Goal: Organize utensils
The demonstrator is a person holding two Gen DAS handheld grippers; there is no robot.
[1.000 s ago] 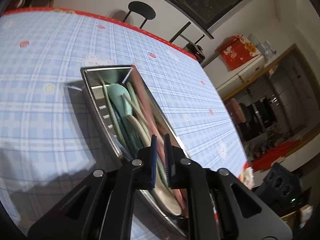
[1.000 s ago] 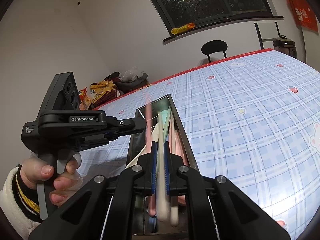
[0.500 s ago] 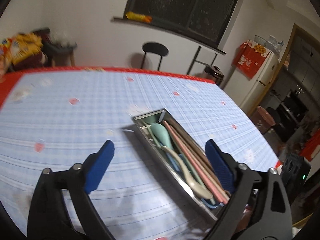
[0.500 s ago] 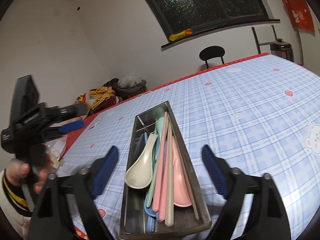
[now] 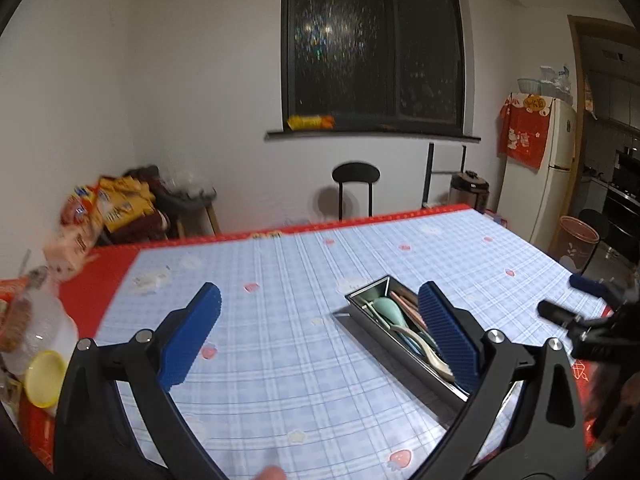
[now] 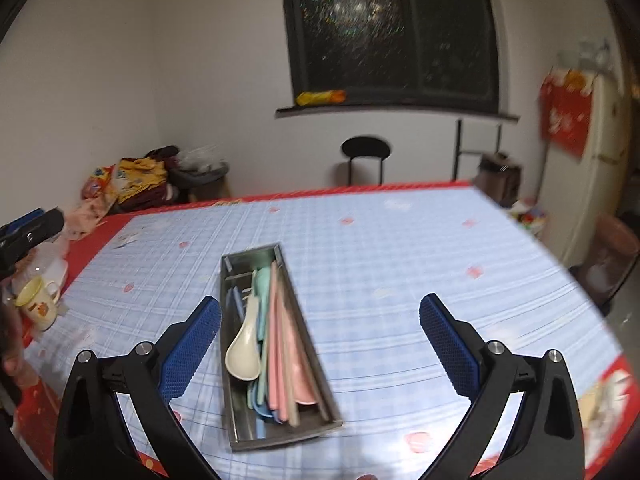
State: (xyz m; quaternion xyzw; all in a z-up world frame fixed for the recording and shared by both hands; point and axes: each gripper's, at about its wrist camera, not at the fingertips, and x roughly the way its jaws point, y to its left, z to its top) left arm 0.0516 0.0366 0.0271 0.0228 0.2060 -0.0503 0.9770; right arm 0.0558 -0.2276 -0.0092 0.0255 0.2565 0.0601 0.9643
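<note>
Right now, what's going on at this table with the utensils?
A person holds a claw in each hand above a table with a blue checked cloth. Both claws have just been opening: the left claw and the right claw stand wide with nothing between their pads. The utensils, a cream spoon, a mint spoon and pink chopsticks, lie together in the metal tray. Nothing is held; the sorting looks finished or paused.

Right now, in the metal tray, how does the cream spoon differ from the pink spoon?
The cream spoon lies on the tray's left side, its bowl fully visible on top; the pink spoon lies on the right, partly under pink chopsticks. Cream is pale; pink is rosy. Both lie lengthwise in the metal tray, bowls toward the camera.
</note>
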